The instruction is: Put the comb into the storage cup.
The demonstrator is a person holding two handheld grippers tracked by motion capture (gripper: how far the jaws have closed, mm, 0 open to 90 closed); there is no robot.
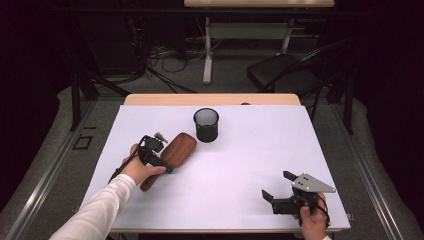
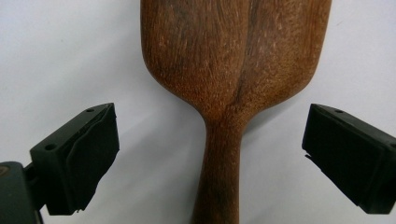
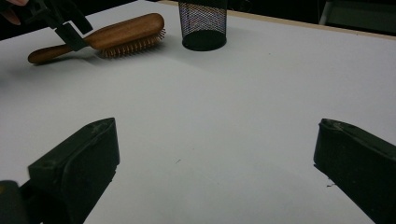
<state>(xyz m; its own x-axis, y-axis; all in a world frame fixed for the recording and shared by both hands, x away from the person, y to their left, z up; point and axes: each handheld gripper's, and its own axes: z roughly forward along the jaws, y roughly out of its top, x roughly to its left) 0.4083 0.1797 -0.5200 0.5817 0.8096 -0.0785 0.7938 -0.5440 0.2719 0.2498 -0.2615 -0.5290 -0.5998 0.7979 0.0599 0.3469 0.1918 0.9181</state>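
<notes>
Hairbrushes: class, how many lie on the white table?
1. The wooden hairbrush lies bristles down at the table's left, just left of the black mesh cup, with the open left gripper straddling its neck.

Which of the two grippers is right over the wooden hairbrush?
The left gripper: its open jaws straddle the wooden hairbrush at its neck. The right gripper sits apart, near the table's front edge.

Lab-style recording bay, dark curtained surroundings, white-covered surface (image 1: 250,165) stood on grey carpet, cables (image 1: 165,57) lay tangled on floor, folding chair (image 1: 287,70) and second desk (image 1: 250,22) stood behind.
</notes>
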